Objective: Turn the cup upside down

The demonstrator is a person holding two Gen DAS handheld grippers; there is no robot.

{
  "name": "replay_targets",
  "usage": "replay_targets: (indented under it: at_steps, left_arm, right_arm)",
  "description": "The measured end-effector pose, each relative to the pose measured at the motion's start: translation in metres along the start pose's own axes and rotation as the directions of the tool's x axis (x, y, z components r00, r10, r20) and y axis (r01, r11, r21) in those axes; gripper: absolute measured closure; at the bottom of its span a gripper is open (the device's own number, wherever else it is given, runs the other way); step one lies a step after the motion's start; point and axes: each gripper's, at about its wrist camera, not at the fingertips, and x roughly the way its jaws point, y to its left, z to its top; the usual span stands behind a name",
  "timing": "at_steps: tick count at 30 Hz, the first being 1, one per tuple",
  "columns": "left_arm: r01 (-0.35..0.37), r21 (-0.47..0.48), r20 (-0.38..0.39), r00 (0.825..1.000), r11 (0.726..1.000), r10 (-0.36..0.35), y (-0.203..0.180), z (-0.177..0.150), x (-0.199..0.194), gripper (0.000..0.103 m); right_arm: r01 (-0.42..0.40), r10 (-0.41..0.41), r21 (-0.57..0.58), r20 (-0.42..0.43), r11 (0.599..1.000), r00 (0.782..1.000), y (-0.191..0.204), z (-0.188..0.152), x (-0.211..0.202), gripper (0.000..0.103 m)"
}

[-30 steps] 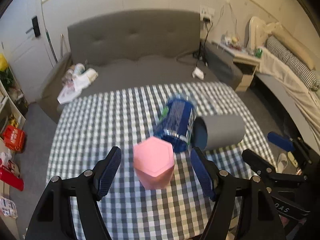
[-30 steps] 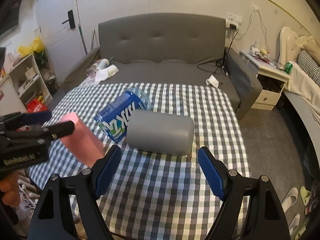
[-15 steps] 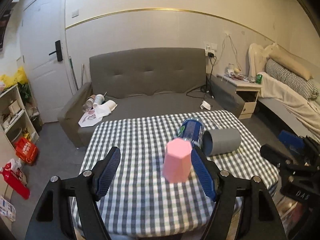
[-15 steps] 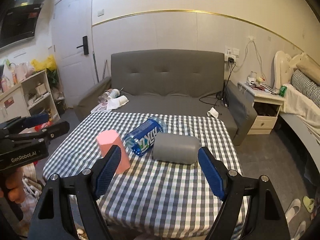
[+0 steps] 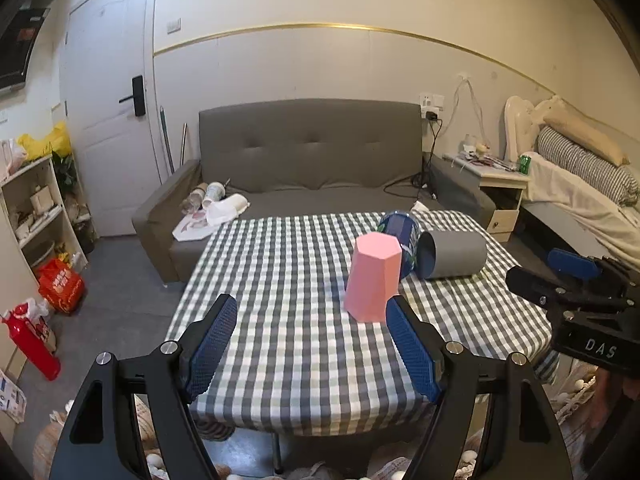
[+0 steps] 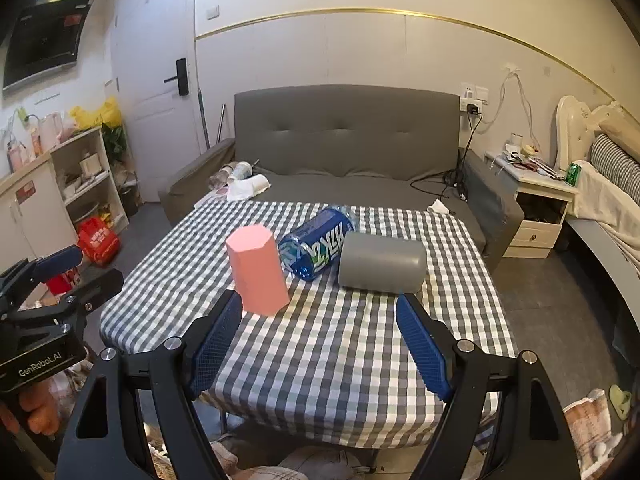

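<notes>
Both tongs are held level, short of the table (image 5: 280, 360): left tongs (image 5: 310, 344) and right tongs (image 6: 318, 340) spread, empty; the pink cup (image 5: 374, 282) stands upside down.

A grey sofa (image 5: 312, 160) stands against a cream wall (image 5: 320, 68) with a gold trim line. White door (image 5: 108, 120) left, nightstand (image 5: 502, 196) and bed (image 5: 580, 196) right, grey floor (image 5: 124, 280).
</notes>
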Motion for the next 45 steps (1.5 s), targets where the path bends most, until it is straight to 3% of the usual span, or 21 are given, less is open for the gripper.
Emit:
replay_targets:
  at_steps: [6,8,13,15,19,22,45]
  left_arm:
    - [-0.003,-0.029,-0.004,1.0,1.0,0.002,0.004,-0.002,0.002,0.022]
    - [-0.008,-0.028,-0.003,1.0,1.0,0.008,0.004,-0.003,0.001,0.013]
    - [-0.013,-0.026,0.026,1.0,1.0,0.014,0.004,-0.004,-0.005,0.01]
    - [-0.017,-0.028,0.027,0.999,0.999,0.018,0.005,-0.004,-0.005,0.004]
    - [-0.021,-0.036,0.034,0.999,0.999,0.022,0.006,-0.004,-0.005,0.0]
    - [-0.026,-0.048,0.022,0.999,0.999,0.027,0.009,-0.004,-0.003,0.0]
    - [-0.042,-0.077,0.021,0.999,0.996,0.044,0.017,-0.003,-0.003,0.0]
  right_arm:
    - [0.014,-0.014,-0.02,-0.022,1.0,1.0,0.004,-0.007,0.006,0.023]
    - [0.017,-0.017,-0.019,-0.024,1.0,1.0,0.004,-0.007,0.006,0.021]
    - [0.019,-0.019,-0.002,-0.02,1.0,1.0,0.001,-0.007,0.005,0.017]
    - [0.017,-0.017,-0.004,-0.019,1.0,1.0,0.001,-0.007,0.005,0.015]
    - [0.019,-0.019,-0.004,-0.019,1.0,1.0,0.001,-0.007,0.005,0.006]
    - [0.028,-0.028,0.002,-0.019,1.0,0.999,0.0,-0.007,0.005,0.0]
    - [0.042,-0.042,0.008,-0.005,0.999,0.999,-0.002,-0.007,0.001,0.0]
